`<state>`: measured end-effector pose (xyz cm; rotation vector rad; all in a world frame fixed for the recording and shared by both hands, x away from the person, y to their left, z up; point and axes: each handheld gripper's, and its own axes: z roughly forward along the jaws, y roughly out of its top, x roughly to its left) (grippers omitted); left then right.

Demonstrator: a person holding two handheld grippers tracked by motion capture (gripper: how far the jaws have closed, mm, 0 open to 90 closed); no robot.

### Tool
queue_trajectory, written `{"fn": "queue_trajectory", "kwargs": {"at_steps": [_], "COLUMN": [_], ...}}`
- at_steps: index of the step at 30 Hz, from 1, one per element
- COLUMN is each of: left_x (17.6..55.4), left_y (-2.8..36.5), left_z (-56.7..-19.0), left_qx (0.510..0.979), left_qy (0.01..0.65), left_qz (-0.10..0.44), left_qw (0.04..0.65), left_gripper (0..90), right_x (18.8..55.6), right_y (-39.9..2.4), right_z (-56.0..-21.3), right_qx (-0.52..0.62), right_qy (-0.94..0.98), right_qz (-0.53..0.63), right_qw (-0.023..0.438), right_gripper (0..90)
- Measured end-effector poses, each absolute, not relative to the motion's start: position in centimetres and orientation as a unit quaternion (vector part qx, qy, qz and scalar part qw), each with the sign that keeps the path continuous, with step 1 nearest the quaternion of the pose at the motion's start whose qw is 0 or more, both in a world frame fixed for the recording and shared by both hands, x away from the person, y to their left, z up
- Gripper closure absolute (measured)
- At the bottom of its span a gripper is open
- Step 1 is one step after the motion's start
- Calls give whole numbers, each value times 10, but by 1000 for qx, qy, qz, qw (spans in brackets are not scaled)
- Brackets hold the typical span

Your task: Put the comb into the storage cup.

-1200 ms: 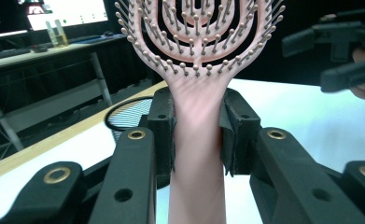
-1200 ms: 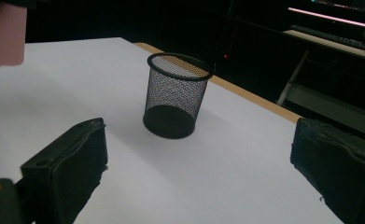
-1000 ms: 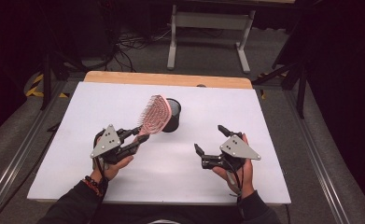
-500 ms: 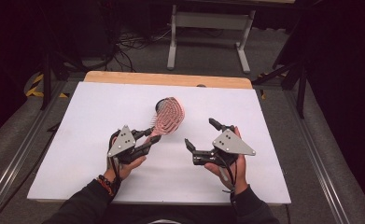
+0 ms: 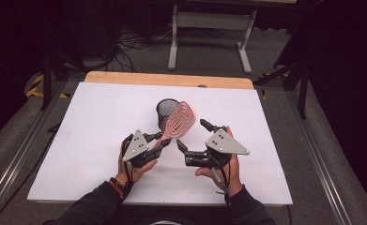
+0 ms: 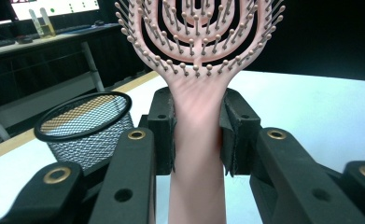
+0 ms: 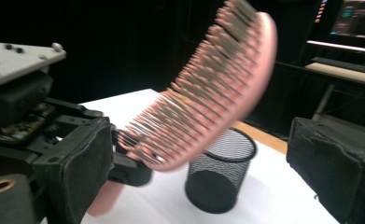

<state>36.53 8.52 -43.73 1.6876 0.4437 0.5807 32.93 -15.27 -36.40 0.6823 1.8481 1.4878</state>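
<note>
Pink hairbrush [image 5: 178,120] stands lifted above the white table [image 5: 78,136], its handle clamped in the left gripper [image 5: 164,142], just in front of a black mesh cup [image 5: 164,110]. The right gripper [image 5: 190,136] hovers beside the brush head, jaws apart and empty.

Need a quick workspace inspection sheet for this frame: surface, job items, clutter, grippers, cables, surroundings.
Surface: white table top with a wooden strip along the far edge.
Job's things: pink hairbrush held off the table by its handle, bristle head up; black mesh cup standing upright behind it.
Clutter: nothing seen.
Grippers: left gripper shut on the hairbrush handle, fingers pressing both sides; right gripper open, fingers on either side of the brush head, not touching.
Cables: one trailing from the right gripper; a bundle on the floor beyond the table.
Surroundings: grey floor, metal stand legs, dark room.
</note>
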Motion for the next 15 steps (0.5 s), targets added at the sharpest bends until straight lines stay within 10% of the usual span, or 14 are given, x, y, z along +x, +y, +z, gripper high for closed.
{"fn": "queue_trajectory", "kwargs": {"at_steps": [10,15], "left_x": [360,360], "left_y": [71,70], "left_z": [-445,-448], "left_qx": [735,736], "left_qy": [184,185], "left_qz": [259,261], "left_qw": [599,596], "left_gripper": [696,696], "right_x": [341,343], "right_y": [-140,-137], "right_z": [-364,-362], "right_qx": [301,320], "right_qy": [688,665], "right_qz": [581,605], "right_qw": [315,298], "right_gripper": [142,328]}}
